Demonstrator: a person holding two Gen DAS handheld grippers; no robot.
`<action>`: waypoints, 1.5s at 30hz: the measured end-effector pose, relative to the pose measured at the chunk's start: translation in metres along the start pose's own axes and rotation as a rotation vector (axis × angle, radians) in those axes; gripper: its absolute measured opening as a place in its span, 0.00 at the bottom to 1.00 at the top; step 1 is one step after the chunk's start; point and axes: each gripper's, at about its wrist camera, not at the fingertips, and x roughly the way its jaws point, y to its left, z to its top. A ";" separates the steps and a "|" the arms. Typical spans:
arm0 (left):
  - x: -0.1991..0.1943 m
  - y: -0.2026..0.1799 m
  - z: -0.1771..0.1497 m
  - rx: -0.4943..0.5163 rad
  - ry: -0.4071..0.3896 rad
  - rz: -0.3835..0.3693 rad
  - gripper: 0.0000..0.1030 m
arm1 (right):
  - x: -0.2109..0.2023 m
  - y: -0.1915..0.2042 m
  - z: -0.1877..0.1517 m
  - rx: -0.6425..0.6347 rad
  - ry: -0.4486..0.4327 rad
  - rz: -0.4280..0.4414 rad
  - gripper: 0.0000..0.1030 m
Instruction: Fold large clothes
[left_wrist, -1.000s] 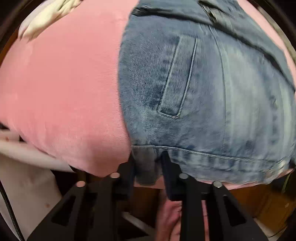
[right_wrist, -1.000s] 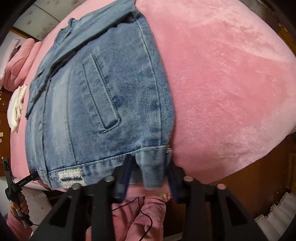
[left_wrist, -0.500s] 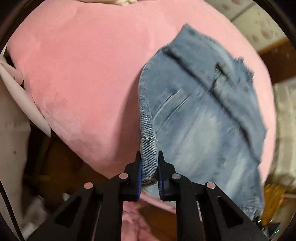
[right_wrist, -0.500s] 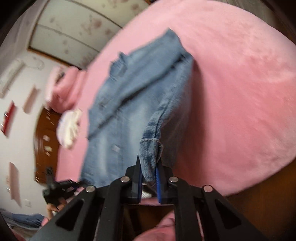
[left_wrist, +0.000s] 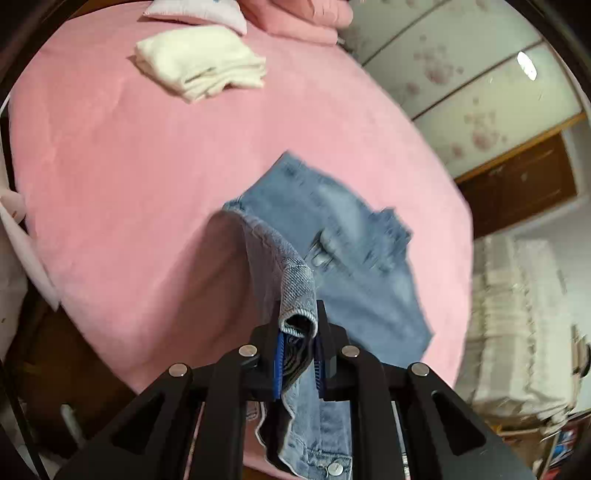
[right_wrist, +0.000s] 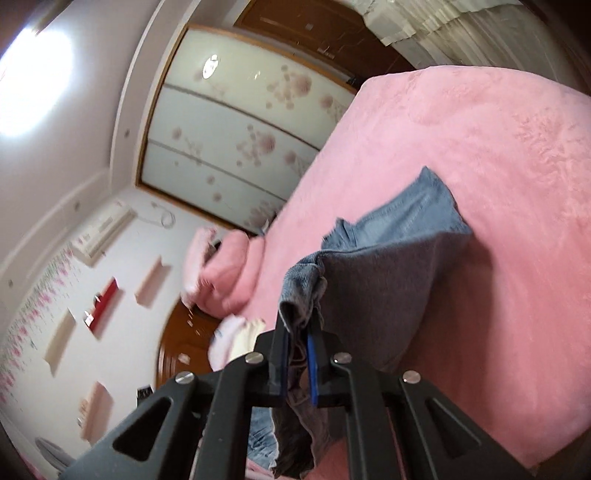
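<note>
**Denim jacket mid-fold, hem lifted off the bed**

Denim jacket (left_wrist: 332, 236) sprawls across the middle of the pink bed (left_wrist: 129, 184), its near hem raised. Left claw (left_wrist: 298, 354) and right claw (right_wrist: 295, 363) are each clamped on a corner. Folding looks barely begun; a cream stack (left_wrist: 201, 62) sits finished, upper left.

Pink bed (left_wrist: 129, 177): denim jacket (left_wrist: 354, 236), folded cream towel (left_wrist: 203, 62), pillows (left_wrist: 295, 14).

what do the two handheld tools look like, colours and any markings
Both look alike: the left tool and right tool are matte black plastic, with angular arms pierced by triangular cutouts, round silver pivot pins, and ribbed blue pads lining the inner fingertips. No cables, markings or sleeves show.
</note>
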 end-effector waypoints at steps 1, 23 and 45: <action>-0.004 -0.001 0.005 -0.005 -0.010 -0.010 0.10 | 0.000 0.000 0.005 0.002 -0.016 0.001 0.07; 0.093 -0.038 0.129 -0.006 0.037 -0.032 0.10 | 0.073 0.004 0.067 0.052 -0.212 -0.181 0.06; 0.264 -0.101 0.217 0.185 0.096 0.172 0.45 | 0.223 -0.065 0.144 0.035 -0.166 -0.601 0.13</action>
